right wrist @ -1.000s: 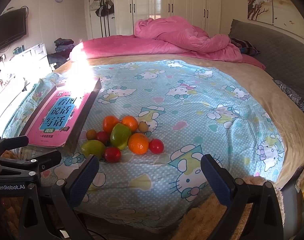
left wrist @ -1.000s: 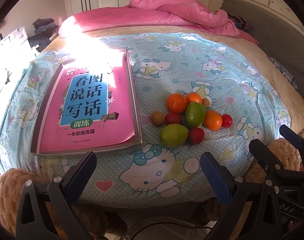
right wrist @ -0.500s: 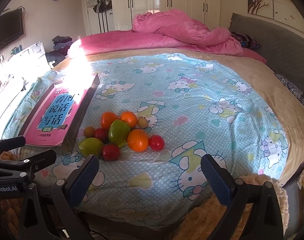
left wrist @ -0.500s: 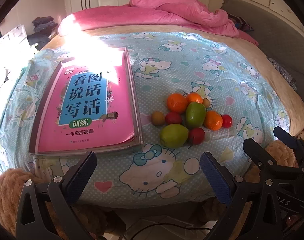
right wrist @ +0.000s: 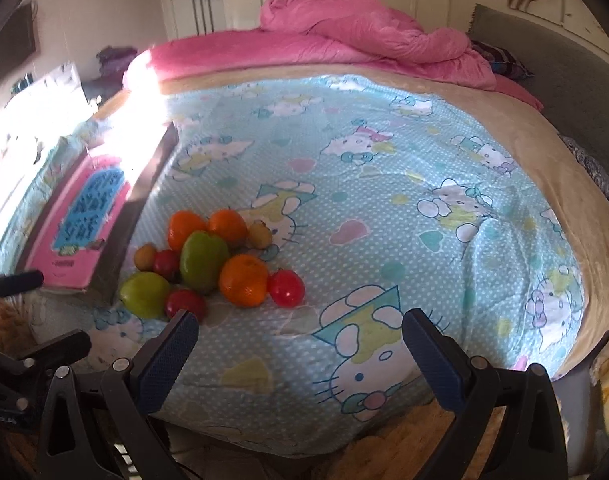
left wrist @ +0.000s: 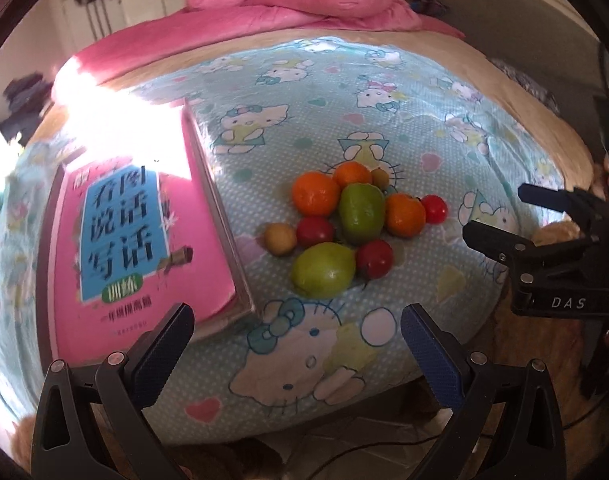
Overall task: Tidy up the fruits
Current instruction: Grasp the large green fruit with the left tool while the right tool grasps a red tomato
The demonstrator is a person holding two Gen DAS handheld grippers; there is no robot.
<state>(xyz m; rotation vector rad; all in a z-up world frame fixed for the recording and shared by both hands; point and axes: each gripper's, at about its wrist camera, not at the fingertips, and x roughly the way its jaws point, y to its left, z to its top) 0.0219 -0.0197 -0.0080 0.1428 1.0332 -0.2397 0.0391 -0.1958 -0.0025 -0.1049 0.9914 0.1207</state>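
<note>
A heap of fruit (left wrist: 344,224) (right wrist: 212,264) lies on the cartoon-cat sheet (left wrist: 424,128) near the bed's front edge: oranges (left wrist: 315,195), two green fruits (left wrist: 323,269), red tomatoes (left wrist: 374,258) and small brown fruits (left wrist: 279,239). My left gripper (left wrist: 296,352) stands open, below and in front of the heap, nothing between its blue pads. My right gripper (right wrist: 300,356) is open too, just right of the heap and close to a red tomato (right wrist: 285,288). Its black frame (left wrist: 544,240) shows at the right of the left wrist view.
A large pink book (left wrist: 136,232) (right wrist: 80,216) lies flat left of the fruit, with glaring sunlight across its top. A rumpled pink duvet (right wrist: 364,40) covers the far end of the bed. Brown fluffy rug (right wrist: 404,448) lies below the bed edge.
Both grippers have come forward toward the bed, so the fruit looks larger. The right gripper has tilted and swung left toward the heap. Jaws stay open.
</note>
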